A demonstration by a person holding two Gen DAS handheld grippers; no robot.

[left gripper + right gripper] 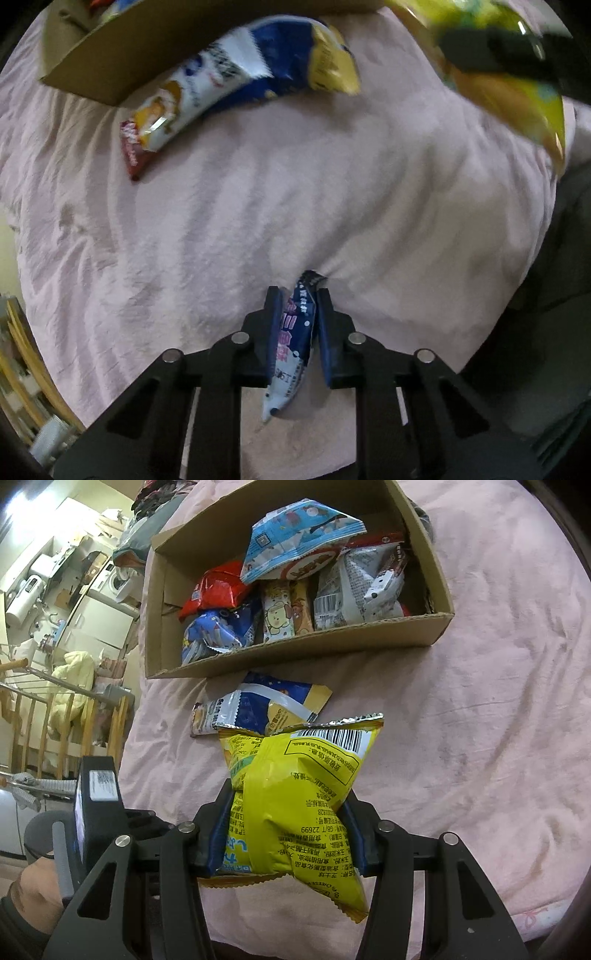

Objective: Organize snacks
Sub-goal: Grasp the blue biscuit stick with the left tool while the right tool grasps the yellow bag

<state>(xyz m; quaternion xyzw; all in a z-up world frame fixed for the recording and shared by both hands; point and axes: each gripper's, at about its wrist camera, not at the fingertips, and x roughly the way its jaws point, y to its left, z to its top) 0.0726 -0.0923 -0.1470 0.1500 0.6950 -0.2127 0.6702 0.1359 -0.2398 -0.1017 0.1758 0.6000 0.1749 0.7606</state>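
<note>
1. The left gripper (298, 295) is closed on a slim dark-blue snack packet (295, 332), which is pinched edge-on between the blue finger pads (275, 325); the packet's white lower end hangs behind the fingers.
2. The right gripper (286, 812) is clamped on a puffy yellow snack bag (291, 794), squeezed at its middle so that the barcoded top and the crimped bottom flare out to either side of the grip.
3. Both held items are seen above a wrinkled pink bed cover (498, 720), which carries everything else.
4. As landmark, an open cardboard box (295, 653) is taken; it lies on the cover, ahead of the right gripper.
5. Inside the box, several packets are piled: a light-blue cartoon bag (295, 539) on top, a red bag (218, 590) toward the left wall, a dark-blue bag (218, 631) at the front left, a cartoon-dog packet (279, 616) in the middle, and a silver-grey bag (343, 594) toward the right.
6. Just in front of the box's near wall, a blue, white and yellow snack bag (266, 705) lies flat on the cover, between the box and the held yellow bag.
7. In the left wrist view, that same bag (240, 77) is seen beside the box corner (110, 66), well apart from the left gripper, with the yellow bag (498, 74) blurred at the upper right.
</note>
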